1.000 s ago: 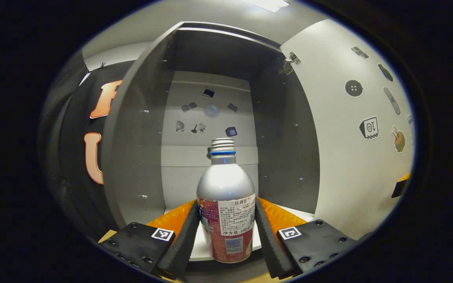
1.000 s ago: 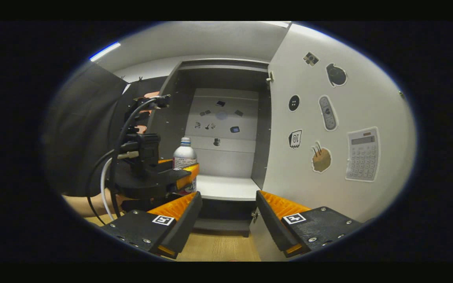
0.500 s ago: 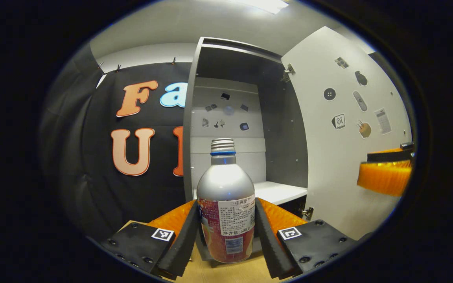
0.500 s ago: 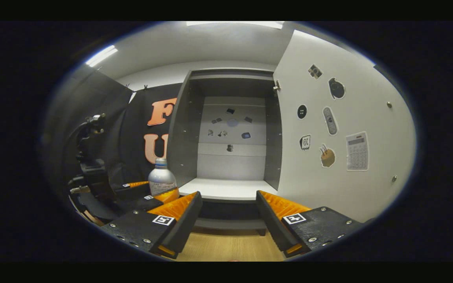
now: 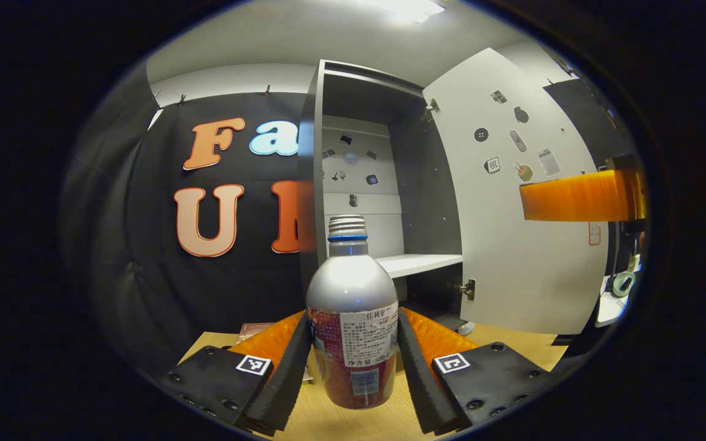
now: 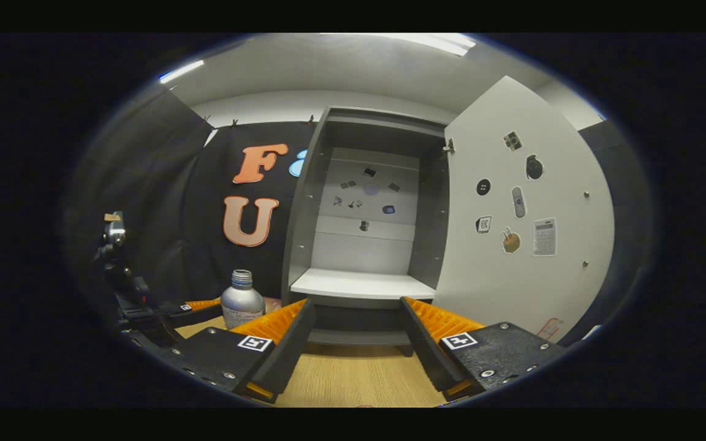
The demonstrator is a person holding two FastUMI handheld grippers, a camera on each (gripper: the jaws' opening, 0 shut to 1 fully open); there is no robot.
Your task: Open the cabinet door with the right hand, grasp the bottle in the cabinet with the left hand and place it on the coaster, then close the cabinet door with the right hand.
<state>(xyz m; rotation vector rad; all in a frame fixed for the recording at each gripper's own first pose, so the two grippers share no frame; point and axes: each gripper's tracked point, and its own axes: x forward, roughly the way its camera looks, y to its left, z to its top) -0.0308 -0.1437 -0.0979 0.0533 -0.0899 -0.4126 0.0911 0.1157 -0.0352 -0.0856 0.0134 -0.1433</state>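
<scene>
In the left gripper view, the left claw is closed on the bottle; both fingers press on its labelled lower part, one at each side. The bottle stands upright, silver on the shoulder, with a blue ring under the open threaded neck. Its bottom is over the wooden worktop, outside the cabinet; I cannot tell if it touches the wood. A flat brownish thing, maybe the coaster, lies at 9 o'clock from the bottle's base, mostly hidden. The cabinet door is wide open at 2 o'clock.

In the right gripper view, the right claw is open with nothing between its fingers and faces the white shelf. The bottle is at 9 o'clock there.
</scene>
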